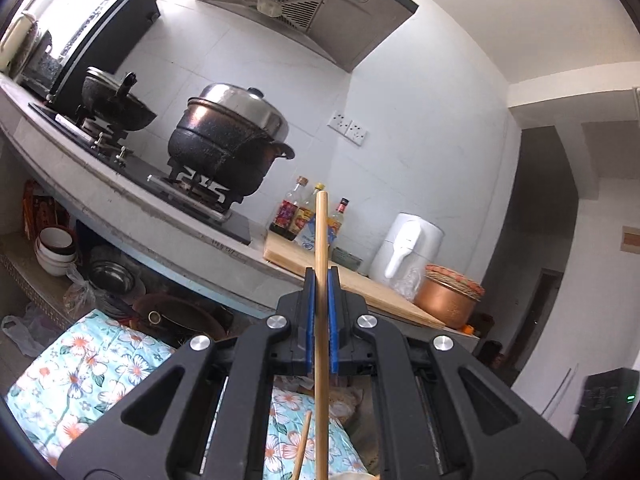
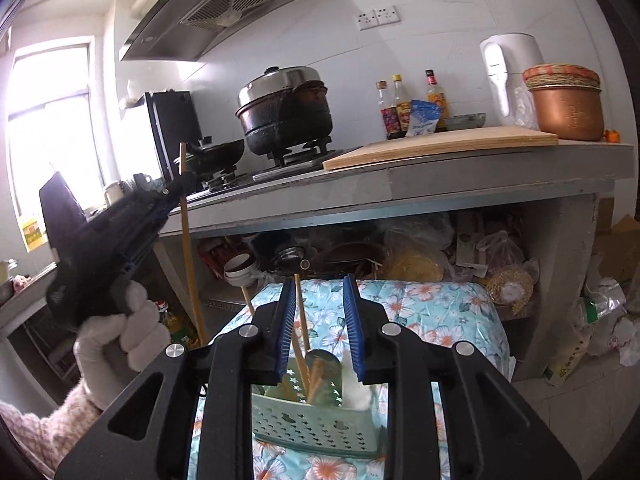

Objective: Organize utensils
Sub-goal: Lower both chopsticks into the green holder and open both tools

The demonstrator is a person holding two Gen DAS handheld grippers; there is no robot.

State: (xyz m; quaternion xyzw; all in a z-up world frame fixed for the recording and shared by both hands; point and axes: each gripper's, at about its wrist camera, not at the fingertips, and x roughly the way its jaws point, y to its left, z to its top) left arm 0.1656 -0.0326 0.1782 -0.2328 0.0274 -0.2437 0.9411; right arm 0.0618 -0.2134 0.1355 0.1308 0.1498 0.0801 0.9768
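Kitchen counter (image 2: 440, 176) behind; left gripper (image 1: 321, 320) jaws clamp chopstick (image 1: 321, 280); right gripper (image 2: 318, 328) jaws apart.

Long bamboo chopstick (image 1: 321, 280) standing near upright, pinched mid-shaft, tip rising above the counter edge, pale green perforated utensil basket (image 2: 316, 424) sitting on the floral cloth, more chopsticks (image 2: 301, 316) leaning upright inside it, a metal utensil beside them

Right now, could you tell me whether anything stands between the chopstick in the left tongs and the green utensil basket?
Nothing visible does. The left tongs hold the chopstick upright, left of the green utensil basket on the floral cloth. The open right tongs hover near the basket.
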